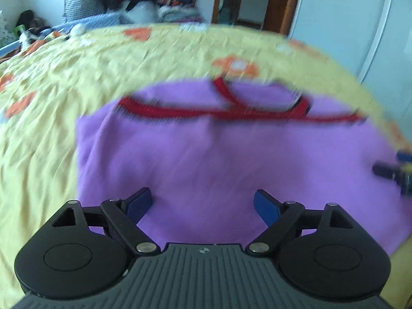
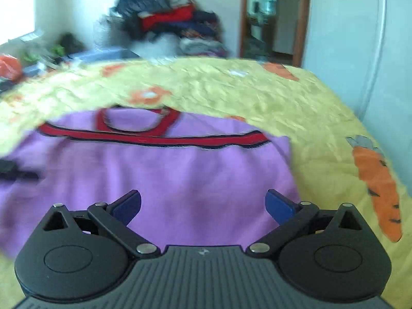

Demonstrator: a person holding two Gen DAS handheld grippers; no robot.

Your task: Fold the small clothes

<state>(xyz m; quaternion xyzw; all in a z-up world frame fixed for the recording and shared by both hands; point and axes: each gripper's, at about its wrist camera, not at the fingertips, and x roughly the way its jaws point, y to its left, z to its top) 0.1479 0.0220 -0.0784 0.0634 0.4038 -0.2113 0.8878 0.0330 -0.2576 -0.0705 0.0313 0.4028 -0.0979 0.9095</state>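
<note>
Purple garment [image 1: 231, 154] lies flat on your yellow bedspread [image 1: 64, 103], both claws spread wide above it with nothing between the pads.

Blur smears both views, so you cannot read the fabric's weave; its near edge is hidden behind each gripper body. On the left, your left gripper [image 1: 202, 206] hangs over the cloth, its two blue fingers [image 1: 139, 203] apart and bare. One garment only: soft, smooth-looking, roughly rectangular, with one red band [image 2: 154, 139] across it and a red-trimmed neck opening [image 2: 136, 121]. Further right, your right gripper [image 2: 203, 204] is likewise gaping and empty. The crinkled bedspread carries orange flowers and one carrot print [image 2: 378, 190]. A heap of clothes [image 2: 175, 23] behind is too smeared to count.
</note>
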